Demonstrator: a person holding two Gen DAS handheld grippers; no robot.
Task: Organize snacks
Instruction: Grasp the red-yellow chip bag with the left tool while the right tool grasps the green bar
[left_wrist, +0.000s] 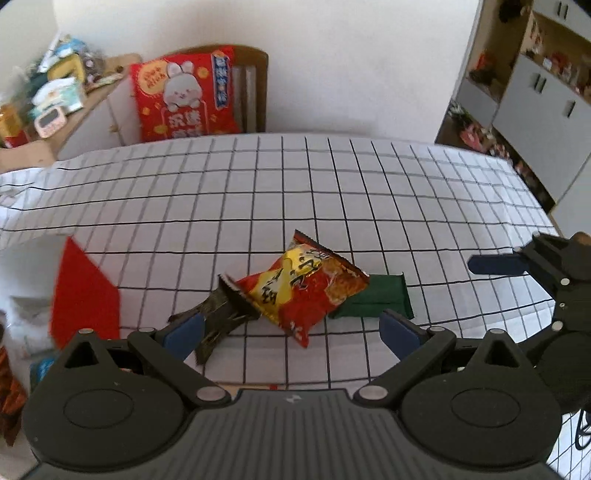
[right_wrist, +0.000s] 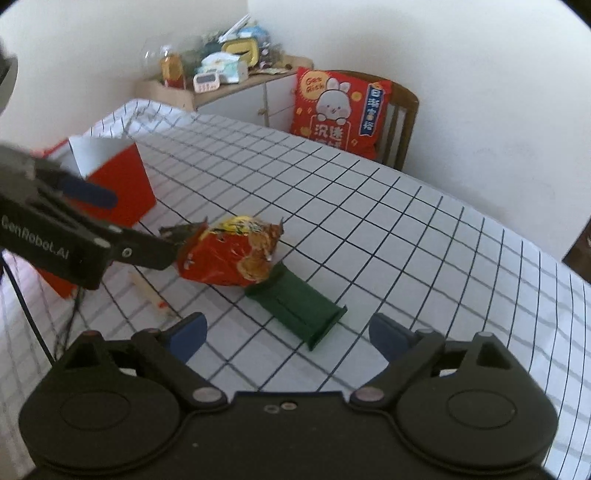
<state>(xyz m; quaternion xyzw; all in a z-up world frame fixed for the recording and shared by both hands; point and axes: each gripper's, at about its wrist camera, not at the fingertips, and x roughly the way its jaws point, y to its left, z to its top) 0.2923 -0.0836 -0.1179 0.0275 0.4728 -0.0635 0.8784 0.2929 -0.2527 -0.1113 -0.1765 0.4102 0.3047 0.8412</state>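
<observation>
A red and gold snack bag (left_wrist: 303, 284) lies on the checked tablecloth, partly over a dark green packet (left_wrist: 376, 299) on its right and a dark crinkled packet (left_wrist: 218, 314) on its left. My left gripper (left_wrist: 291, 332) is open, just short of the pile, its fingers either side of it. In the right wrist view the same red bag (right_wrist: 229, 254) and green packet (right_wrist: 299, 306) lie ahead of my open, empty right gripper (right_wrist: 286, 332). The left gripper (right_wrist: 122, 225) reaches in from the left, beside the red bag.
A red box (right_wrist: 118, 184) with an open top stands on the table to the left of the pile, also seen in the left wrist view (left_wrist: 83, 295). A chair with a red rabbit cushion (right_wrist: 340, 110) stands at the table's far edge. A cluttered cabinet (right_wrist: 221, 77) stands behind.
</observation>
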